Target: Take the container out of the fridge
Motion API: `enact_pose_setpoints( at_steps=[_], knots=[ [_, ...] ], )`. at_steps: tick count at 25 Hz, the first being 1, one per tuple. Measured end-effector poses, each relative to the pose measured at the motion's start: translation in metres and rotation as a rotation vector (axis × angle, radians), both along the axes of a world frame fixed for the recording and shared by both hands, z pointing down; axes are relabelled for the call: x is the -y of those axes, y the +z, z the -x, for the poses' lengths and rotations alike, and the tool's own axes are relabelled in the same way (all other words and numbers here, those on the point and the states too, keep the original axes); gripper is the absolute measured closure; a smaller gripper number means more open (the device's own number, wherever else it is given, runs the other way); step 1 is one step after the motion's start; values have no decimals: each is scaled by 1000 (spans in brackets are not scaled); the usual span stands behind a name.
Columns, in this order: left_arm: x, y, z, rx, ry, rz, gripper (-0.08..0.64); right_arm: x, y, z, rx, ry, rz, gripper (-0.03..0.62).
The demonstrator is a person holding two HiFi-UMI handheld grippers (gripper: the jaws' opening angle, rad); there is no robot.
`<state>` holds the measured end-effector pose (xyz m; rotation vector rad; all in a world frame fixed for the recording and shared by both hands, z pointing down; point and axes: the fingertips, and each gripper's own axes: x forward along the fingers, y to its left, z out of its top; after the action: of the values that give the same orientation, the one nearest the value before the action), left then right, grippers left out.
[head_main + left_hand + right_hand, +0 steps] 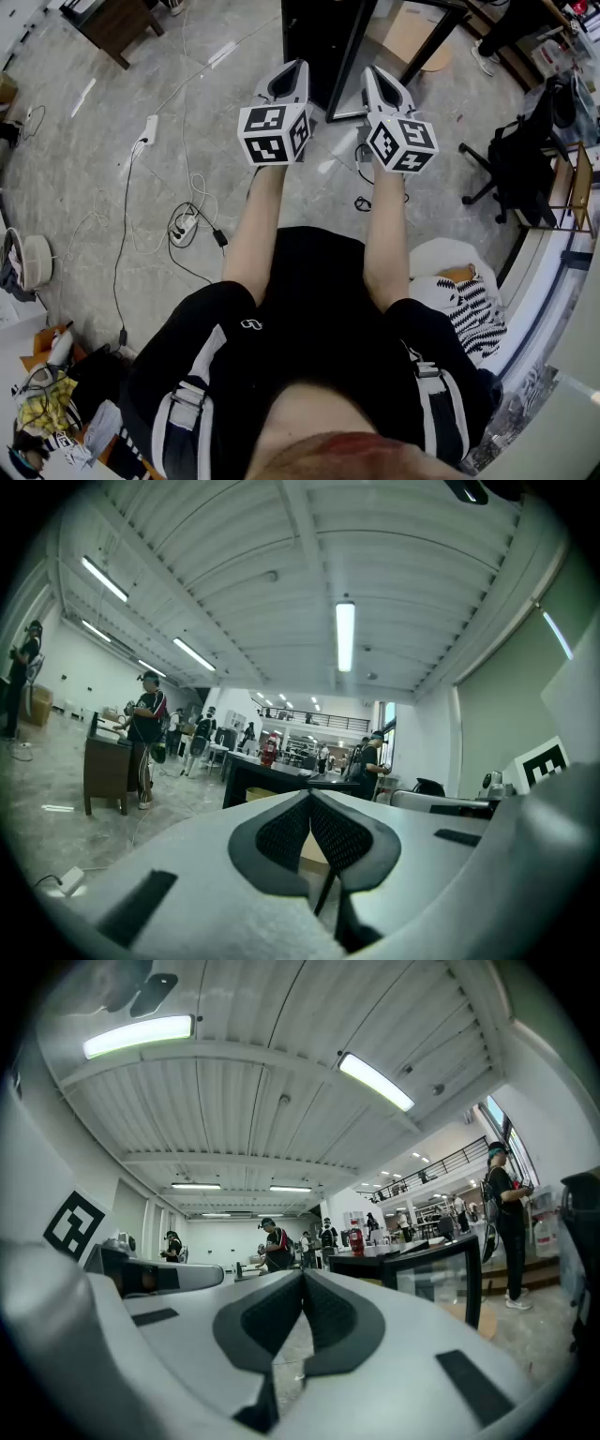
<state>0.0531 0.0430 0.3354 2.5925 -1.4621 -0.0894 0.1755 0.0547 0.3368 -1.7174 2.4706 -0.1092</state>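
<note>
- Left gripper (292, 67) and right gripper (375, 73) hovered side by side above the floor (112, 216), fingers (281, 832) pressed together on nothing.
- Both faced the black fridge (319, 37), its glass door (353, 58) open.
- Container could not be made out.

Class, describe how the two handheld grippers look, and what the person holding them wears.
The left gripper and right gripper both have pale grey, tapering shells with dark mesh-textured pads. Each carries a white cube printed with black square markers. The person wears black shorts with a small white logo and grey strapping. The forearms are unsleeved.
</note>
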Motion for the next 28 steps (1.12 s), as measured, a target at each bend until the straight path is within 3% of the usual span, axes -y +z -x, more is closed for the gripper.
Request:
enact_pose_setpoints(
  at_steps=[9, 16, 23, 28],
  knots=[
    [11, -8, -24, 2, -2, -18, 551, 13, -9, -25, -15, 7, -27, 580],
    [13, -5, -30, 16, -31, -31, 551, 22, -7, -46, 41, 2, -32, 580],
    [15, -1, -14, 40, -68, -24, 551, 34, 1, -33, 73, -41, -18, 580],
    [29, 11, 0, 29, -105, 0, 551, 48, 15, -12, 45, -90, 12, 580]
  ],
)
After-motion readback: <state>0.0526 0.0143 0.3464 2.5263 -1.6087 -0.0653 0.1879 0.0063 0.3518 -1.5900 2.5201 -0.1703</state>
